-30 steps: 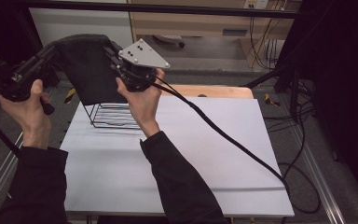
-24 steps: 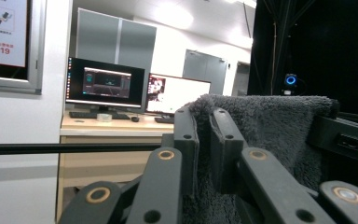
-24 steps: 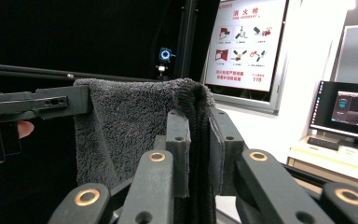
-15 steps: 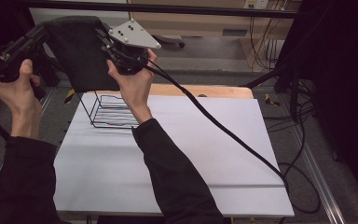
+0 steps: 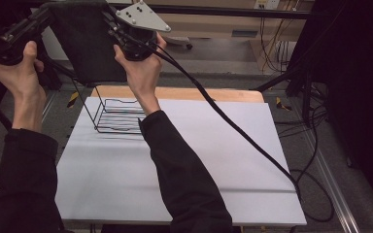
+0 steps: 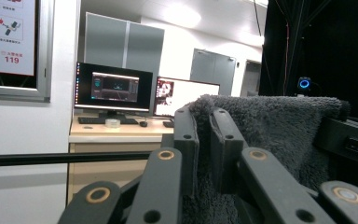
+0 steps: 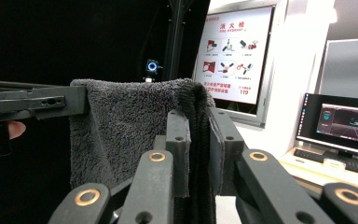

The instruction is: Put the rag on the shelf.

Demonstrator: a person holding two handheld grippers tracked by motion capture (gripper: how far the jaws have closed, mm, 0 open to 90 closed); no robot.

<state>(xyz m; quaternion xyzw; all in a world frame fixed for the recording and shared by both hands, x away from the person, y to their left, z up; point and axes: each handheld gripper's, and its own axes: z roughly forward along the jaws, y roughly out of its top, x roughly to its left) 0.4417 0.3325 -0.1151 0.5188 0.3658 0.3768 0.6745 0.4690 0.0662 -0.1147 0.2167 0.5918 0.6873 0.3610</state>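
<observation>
- At about ten o'clock in the high view, the left gripper (image 5: 17,34) is held up above the table (image 5: 184,165), its jaws clamped on one top corner of a dark grey towel (image 5: 90,46).
- In the left gripper view the fluffy towel (image 6: 270,135) is pinched between the two black jaws and spreads away toward three o'clock; a wall poster (image 6: 9,35) at ten o'clock carries red figures reading "119".
- Below the hanging towel, at about nine o'clock on the table, stands a black wire rack (image 5: 119,116).
- At twelve o'clock in the high view, the right gripper (image 5: 133,31) is closed on the other top corner.
- In the right gripper view the towel (image 7: 130,126) stretches toward nine o'clock; the poster (image 7: 235,58) at one o'clock again shows "119", its other writing too small to read.
</observation>
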